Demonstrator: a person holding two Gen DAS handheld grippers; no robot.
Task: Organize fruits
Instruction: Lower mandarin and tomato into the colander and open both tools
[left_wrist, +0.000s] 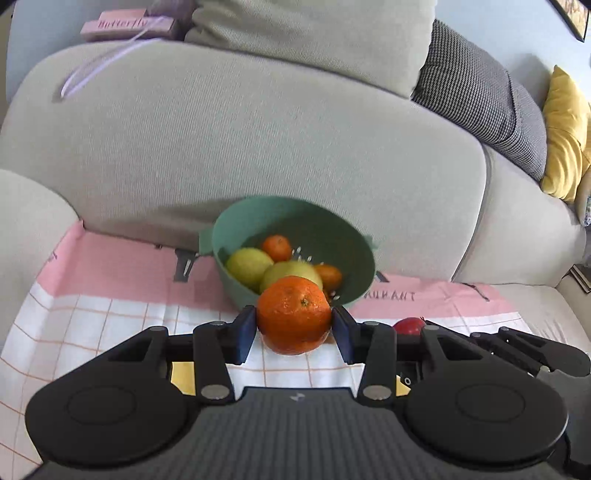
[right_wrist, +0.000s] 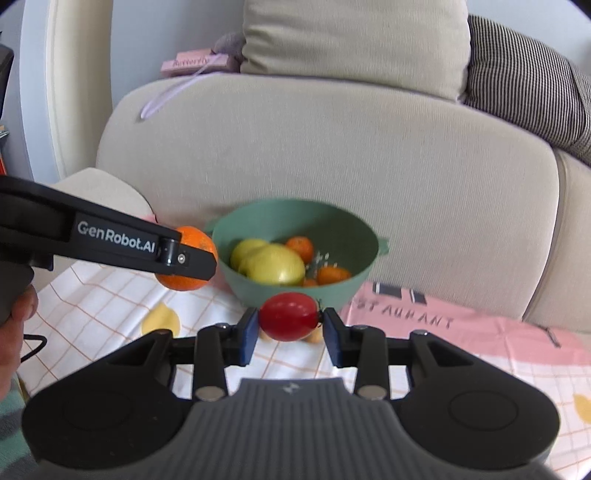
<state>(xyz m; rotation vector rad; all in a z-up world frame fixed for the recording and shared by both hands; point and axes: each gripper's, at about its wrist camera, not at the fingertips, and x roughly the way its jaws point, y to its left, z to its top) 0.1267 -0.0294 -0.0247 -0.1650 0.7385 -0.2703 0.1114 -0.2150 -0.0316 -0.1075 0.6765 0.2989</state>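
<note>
A green bowl (left_wrist: 332, 236) (right_wrist: 266, 221) sits on a checked cloth on the sofa seat. It holds two yellow-green fruits (left_wrist: 248, 265) (right_wrist: 277, 264) and small oranges (left_wrist: 277, 246) (right_wrist: 300, 248). My left gripper (left_wrist: 294, 325) is shut on a large orange (left_wrist: 293, 314), held just in front of the bowl; it also shows at the left in the right wrist view (right_wrist: 186, 258). My right gripper (right_wrist: 289, 325) is shut on a red tomato (right_wrist: 289, 315), held near the bowl's front rim. The tomato peeks out at the right in the left wrist view (left_wrist: 408, 325).
The pink and white checked cloth (left_wrist: 110, 317) (right_wrist: 461, 332) covers the seat. The beige sofa back (left_wrist: 240, 140) rises right behind the bowl. A pink box (left_wrist: 127, 26) lies on top of it. Grey and yellow cushions (left_wrist: 565, 136) lie to the right.
</note>
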